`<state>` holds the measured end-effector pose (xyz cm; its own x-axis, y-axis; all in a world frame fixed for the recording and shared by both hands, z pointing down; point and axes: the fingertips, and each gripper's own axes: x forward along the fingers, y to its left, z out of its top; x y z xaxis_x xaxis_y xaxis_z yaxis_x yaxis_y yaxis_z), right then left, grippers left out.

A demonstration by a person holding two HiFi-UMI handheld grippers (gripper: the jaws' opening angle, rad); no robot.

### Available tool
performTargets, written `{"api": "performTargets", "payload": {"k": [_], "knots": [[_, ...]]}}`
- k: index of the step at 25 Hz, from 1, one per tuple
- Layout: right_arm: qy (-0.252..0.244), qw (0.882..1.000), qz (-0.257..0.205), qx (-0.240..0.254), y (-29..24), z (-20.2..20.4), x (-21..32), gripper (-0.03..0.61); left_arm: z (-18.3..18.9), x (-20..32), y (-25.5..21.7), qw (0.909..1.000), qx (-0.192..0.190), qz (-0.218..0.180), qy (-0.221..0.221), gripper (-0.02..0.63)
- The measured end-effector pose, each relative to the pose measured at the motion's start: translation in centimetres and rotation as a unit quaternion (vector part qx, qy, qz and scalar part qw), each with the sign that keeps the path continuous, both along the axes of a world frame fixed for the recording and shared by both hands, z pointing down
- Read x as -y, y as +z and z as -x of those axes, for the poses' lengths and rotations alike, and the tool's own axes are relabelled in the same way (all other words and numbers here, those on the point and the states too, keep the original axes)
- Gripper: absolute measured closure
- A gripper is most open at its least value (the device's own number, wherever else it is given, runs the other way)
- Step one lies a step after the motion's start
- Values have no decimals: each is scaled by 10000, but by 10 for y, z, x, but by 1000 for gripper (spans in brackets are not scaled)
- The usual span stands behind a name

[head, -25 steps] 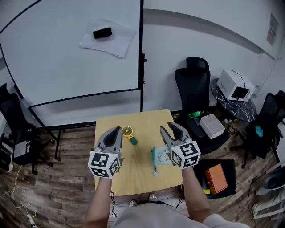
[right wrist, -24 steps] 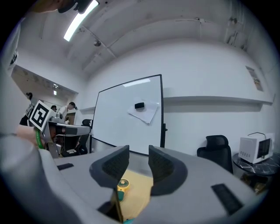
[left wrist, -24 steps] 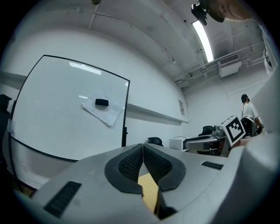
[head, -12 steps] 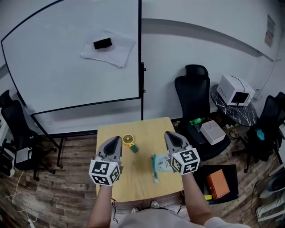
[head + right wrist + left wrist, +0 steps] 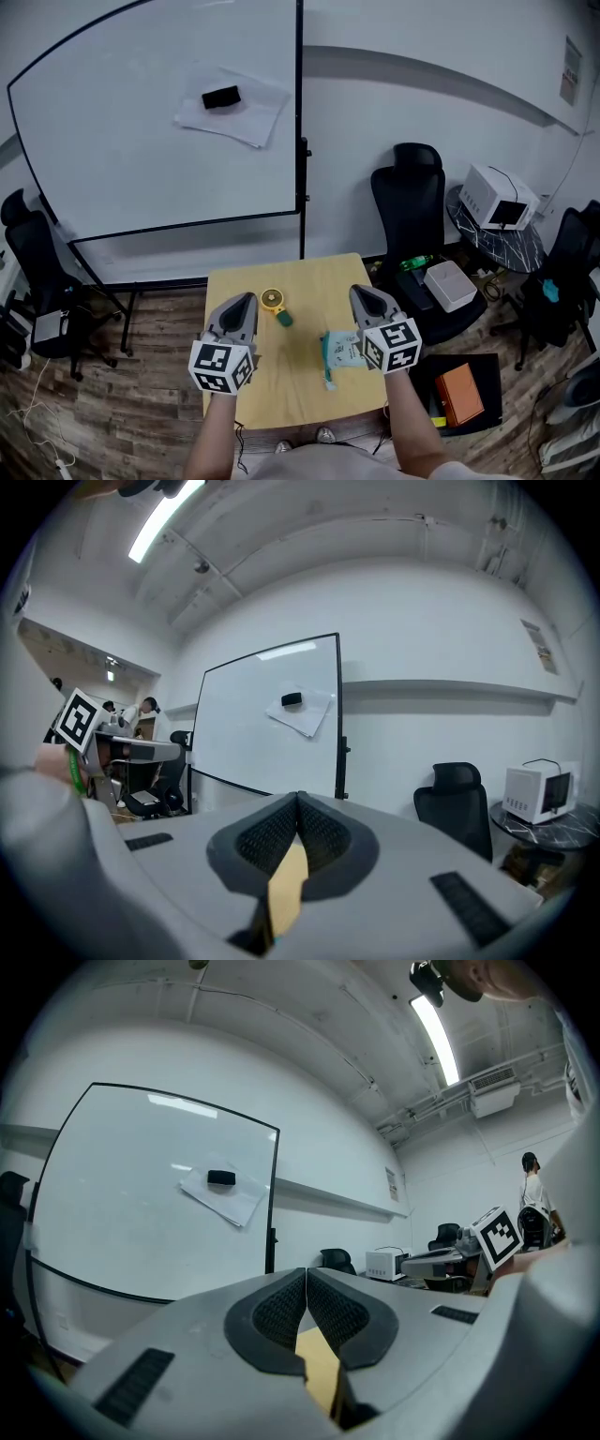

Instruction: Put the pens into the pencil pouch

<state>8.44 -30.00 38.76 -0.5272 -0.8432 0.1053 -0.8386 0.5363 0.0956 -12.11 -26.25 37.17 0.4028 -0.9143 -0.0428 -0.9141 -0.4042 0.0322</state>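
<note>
Nearest the camera, two grey plastic grippers were held level above a small pale wooden table (image 5: 291, 380). The left gripper (image 5: 247, 300) had its ribbed dark pads pressed together on nothing, and the right gripper (image 5: 360, 292) was likewise closed and empty. Each carried a cube (image 5: 221, 364) of black-and-white square markers. The pencil pouch (image 5: 337, 349), soft-looking, pale teal and white, lay flat on the table just beside the right gripper on its inner side, well apart from the left one. Its print was too small to read. Farther on lay a round yellow object (image 5: 271, 299) with a green end, then a black office chair (image 5: 408, 206) and a whiteboard (image 5: 141, 159).
</note>
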Motion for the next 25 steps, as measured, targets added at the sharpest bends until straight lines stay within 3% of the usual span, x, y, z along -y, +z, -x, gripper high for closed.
{"api": "performTargets", "payload": {"k": [25], "knots": [[-64,10000,-33,0,-3,1,-3,578,-3,3,9,9999,-70,97,9,600]]}}
